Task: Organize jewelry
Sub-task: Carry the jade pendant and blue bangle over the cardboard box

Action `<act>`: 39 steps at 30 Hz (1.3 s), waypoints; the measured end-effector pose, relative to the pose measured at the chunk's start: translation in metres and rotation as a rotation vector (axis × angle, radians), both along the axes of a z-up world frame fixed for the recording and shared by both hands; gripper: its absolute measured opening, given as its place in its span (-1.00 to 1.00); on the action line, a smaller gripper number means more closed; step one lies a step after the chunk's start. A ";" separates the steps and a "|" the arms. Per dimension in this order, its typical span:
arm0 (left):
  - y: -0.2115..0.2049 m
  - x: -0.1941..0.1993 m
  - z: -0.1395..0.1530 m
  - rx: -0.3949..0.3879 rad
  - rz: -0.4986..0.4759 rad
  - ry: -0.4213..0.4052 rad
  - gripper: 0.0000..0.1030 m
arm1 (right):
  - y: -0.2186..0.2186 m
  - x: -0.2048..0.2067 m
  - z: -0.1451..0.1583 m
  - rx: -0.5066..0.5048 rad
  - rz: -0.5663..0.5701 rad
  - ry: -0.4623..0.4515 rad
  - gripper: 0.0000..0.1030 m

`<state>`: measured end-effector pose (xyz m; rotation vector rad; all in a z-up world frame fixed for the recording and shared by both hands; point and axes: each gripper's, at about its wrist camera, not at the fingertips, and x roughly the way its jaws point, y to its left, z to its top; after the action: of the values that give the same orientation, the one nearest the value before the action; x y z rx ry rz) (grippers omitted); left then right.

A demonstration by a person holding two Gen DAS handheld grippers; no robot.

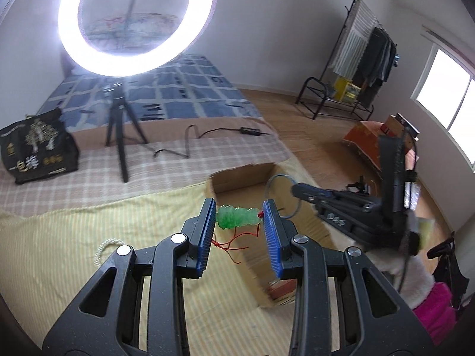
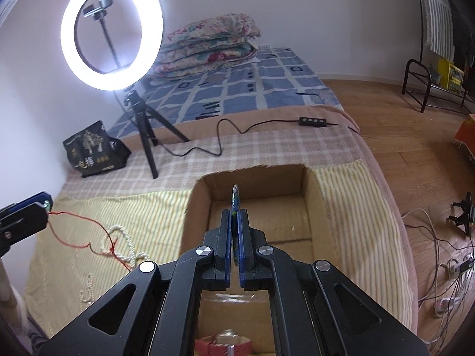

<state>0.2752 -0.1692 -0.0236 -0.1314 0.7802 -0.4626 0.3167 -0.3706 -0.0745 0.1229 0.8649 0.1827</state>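
My left gripper [image 1: 239, 216] is shut on a green jade pendant [image 1: 236, 217], held lengthwise between the blue pads; its red cord [image 1: 233, 241] hangs down over the yellow striped cloth. My right gripper [image 2: 235, 213] is shut on a thin blue bangle [image 2: 235, 200], seen edge-on, over the open cardboard box [image 2: 308, 178]. In the left wrist view the right gripper [image 1: 299, 191] holds the bangle [image 1: 282, 195] above the box [image 1: 237, 175]. A red-strap watch [image 2: 227, 342] lies in the box. A white pearl necklace [image 2: 121, 240] lies on the cloth.
A ring light on a tripod [image 2: 111, 29] stands on the bed behind the box, its cable and switch [image 2: 314, 121] across the checked blanket. A black bag [image 2: 95, 149] sits at the left. Folded quilts [image 2: 207, 41] lie at the back. Cables [image 2: 445, 267] lie on the floor at right.
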 end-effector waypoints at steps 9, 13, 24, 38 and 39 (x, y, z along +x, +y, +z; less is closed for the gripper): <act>-0.047 0.014 -0.011 0.002 -0.060 0.029 -0.37 | -0.023 0.016 -0.021 0.028 -0.029 0.026 -0.95; -0.062 0.019 -0.030 0.035 -0.070 0.051 -0.37 | -0.027 0.022 -0.031 0.034 -0.030 0.037 -0.95; -0.076 0.017 -0.067 0.113 -0.091 0.097 -0.37 | -0.032 0.030 -0.042 0.042 -0.040 0.044 -0.95; -0.071 0.013 -0.064 0.115 -0.088 0.104 -0.37 | -0.034 0.029 -0.033 0.022 -0.071 0.028 -0.45; -0.071 0.012 -0.063 0.117 -0.088 0.103 -0.37 | -0.035 0.028 -0.032 0.023 -0.077 0.023 -0.38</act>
<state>0.2875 -0.2398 -0.0869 -0.0116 0.9153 -0.4953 0.3449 -0.4052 -0.1067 0.1799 0.8799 0.1196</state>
